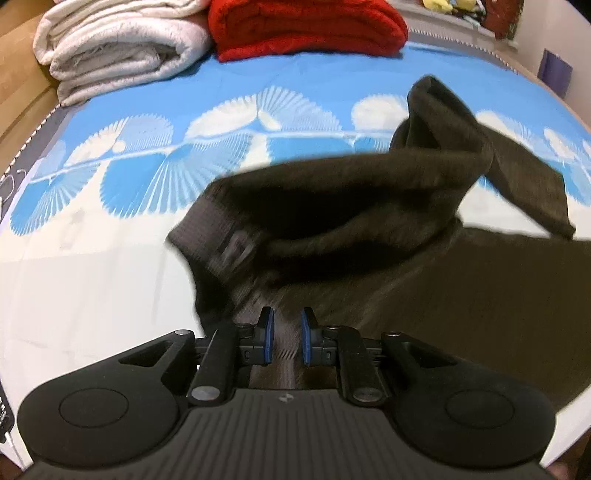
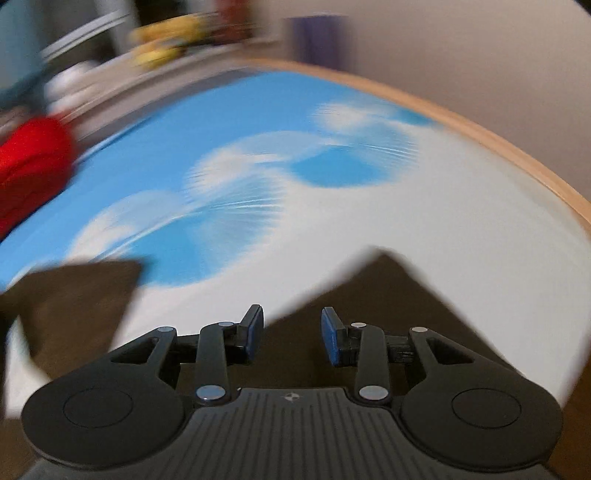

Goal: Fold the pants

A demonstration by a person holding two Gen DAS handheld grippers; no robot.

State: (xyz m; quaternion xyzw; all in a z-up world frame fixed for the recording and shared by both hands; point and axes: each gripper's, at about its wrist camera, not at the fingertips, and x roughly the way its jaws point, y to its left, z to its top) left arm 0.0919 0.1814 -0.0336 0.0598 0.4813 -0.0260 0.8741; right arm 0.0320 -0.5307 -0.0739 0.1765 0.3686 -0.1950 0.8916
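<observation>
left gripper (image 1: 287,338) narrowly parted, dark cloth between its fingers, grip unclear | right gripper (image 2: 291,334) wide apart, holding nothing | pants (image 1: 369,229) bunched on blue-white bedsheet (image 1: 110,258), below red blanket (image 1: 306,29)

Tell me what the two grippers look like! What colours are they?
Both are matte black plastic. The left gripper and right gripper each have two short fingers faced with blue pads, jointed link arms with shiny silver pins, two big round discs at the sides, and a ribbed dark body carrying a small round emblem. No sleeves show.
</observation>
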